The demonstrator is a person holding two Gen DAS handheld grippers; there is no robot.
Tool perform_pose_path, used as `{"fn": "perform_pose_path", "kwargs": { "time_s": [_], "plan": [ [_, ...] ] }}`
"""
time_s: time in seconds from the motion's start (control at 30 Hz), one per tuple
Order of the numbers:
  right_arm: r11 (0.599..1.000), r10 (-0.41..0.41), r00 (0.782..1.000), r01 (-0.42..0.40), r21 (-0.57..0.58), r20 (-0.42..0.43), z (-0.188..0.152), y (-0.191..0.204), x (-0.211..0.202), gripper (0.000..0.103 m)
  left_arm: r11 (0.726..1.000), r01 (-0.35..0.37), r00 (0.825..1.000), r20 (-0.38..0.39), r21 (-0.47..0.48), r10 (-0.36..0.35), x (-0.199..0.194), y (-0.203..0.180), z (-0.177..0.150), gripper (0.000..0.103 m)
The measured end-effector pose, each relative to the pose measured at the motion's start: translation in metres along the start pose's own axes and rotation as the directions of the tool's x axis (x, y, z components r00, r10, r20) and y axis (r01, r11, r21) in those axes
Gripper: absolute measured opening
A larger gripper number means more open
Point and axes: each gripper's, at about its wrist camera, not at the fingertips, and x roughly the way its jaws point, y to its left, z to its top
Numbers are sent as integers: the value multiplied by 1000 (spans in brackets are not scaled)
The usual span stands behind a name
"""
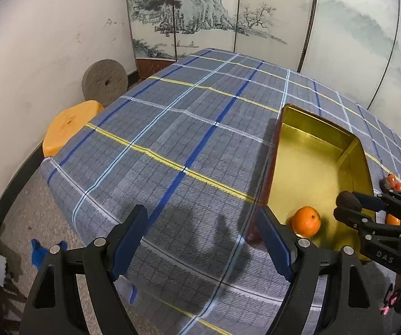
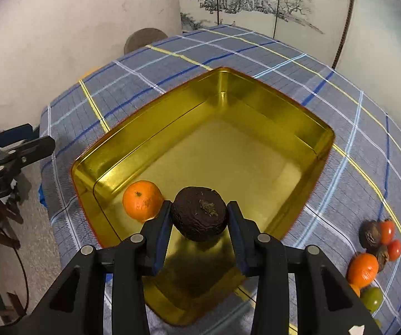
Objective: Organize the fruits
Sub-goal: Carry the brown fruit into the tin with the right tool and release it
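Note:
A gold tin box (image 2: 256, 90) stands open on the checked tablecloth, with one orange (image 2: 142, 200) lying in its near left corner. My right gripper (image 2: 199, 209) is shut on a dark brown wrinkled fruit (image 2: 199, 217), held over the near part of the box. The left wrist view shows the same box (image 1: 351, 150), the orange (image 1: 306, 221) and the right gripper (image 1: 347, 205) with the dark fruit (image 1: 347, 199) at the right. My left gripper (image 1: 200, 240) stands open and empty over bare cloth left of the box; in the right wrist view the left gripper (image 2: 37, 135) sits at the left edge.
Right of the box lies a cluster of loose fruit: an orange (image 2: 363, 269), two small red ones (image 2: 387, 231), a dark one (image 2: 370, 234) and a green one (image 2: 372, 298). An orange stool (image 1: 69, 128) and a round stone (image 1: 104, 82) stand beyond the table's left edge.

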Motion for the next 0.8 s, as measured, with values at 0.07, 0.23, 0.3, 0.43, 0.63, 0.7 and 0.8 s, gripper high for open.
{"fn": "perform_pose_path", "kwargs": {
  "time_s": [0.07,0.23,0.3,0.43,0.63,0.7,0.8],
  "plan": [
    [1000,-10,1000,10,-19,-10,2,5,6,37,1000,-6,1000,-2,-1,6,1,2,-1,80],
    [998,-35,999,33,-44,-35,1,9,17,37,1000,-15,1000,-9,-4,15,2,5,-2,80],
    [998,-37,998,34,-46,-45,0,9,21,37,1000,-19,1000,-10,-6,19,3,7,-2,80],
    [999,-35,998,33,-42,-56,0,10,25,37,1000,-22,1000,-17,-12,21,5,11,-2,80],
    [999,-39,997,37,-38,-67,1,9,27,38,1000,-17,999,-35,-23,17,8,14,-6,80],
    [999,-40,997,38,-37,-66,1,9,28,38,1000,-14,999,-43,-26,13,9,14,-7,80],
    [999,-41,997,38,-37,-67,1,9,28,38,1000,-14,999,-52,-21,13,11,11,-8,80]
  ]
}}
